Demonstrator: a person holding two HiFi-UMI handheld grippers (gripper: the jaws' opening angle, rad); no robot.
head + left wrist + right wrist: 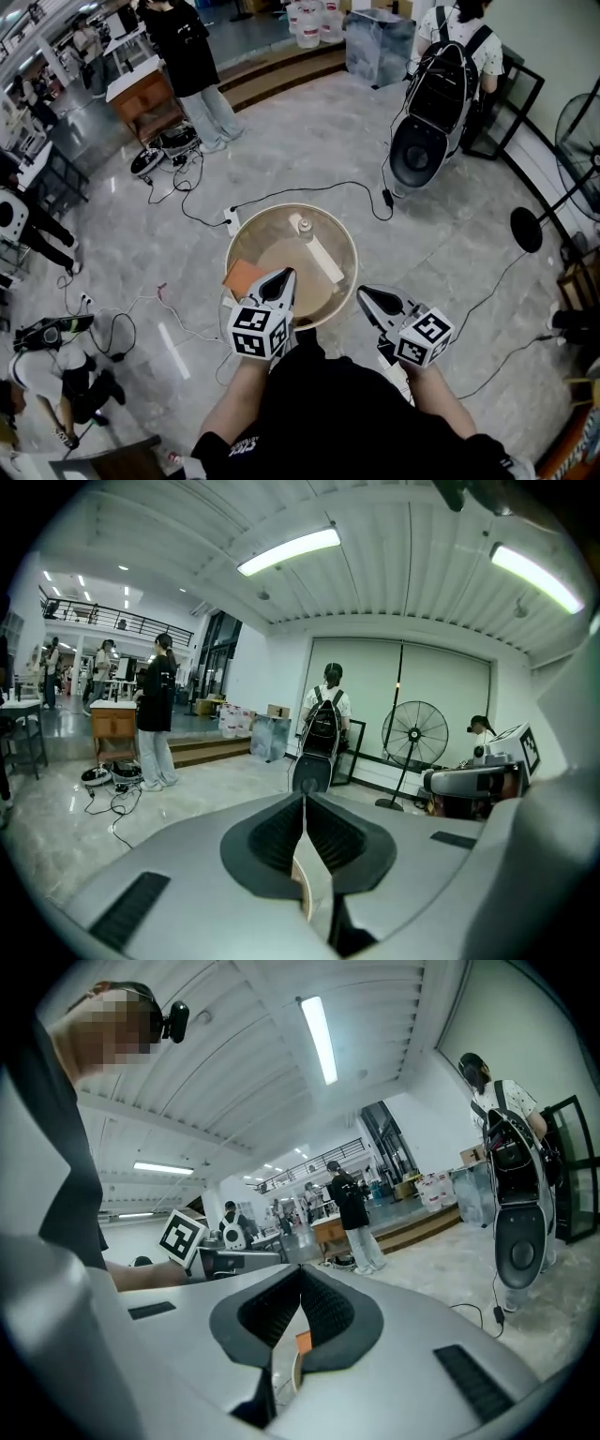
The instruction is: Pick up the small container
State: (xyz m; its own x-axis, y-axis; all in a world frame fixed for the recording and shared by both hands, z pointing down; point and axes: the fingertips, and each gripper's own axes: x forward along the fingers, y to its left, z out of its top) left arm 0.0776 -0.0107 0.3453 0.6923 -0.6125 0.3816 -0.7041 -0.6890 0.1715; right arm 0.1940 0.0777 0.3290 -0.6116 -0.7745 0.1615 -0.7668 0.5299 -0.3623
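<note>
The small container (304, 226), a pale little bottle with a cap, stands upright near the far side of a round tan table (339, 234). A white flat strip (321, 260) lies beside it, and an orange sheet (244, 276) rests at the table's left rim. My left gripper (284, 275) hovers over the table's near edge, jaws shut and empty. My right gripper (362, 293) is just off the table's near right rim, also shut with nothing in it. In the left gripper view the jaws (303, 797) meet tip to tip; in the right gripper view (300, 1267) they do too.
Black cables (309, 189) run across the marble floor behind the table, with a power strip (232, 220) at its far left. A person with a backpack (441, 84) stands at the far right by a fan (581, 141). Another person (192, 66) stands at the far left.
</note>
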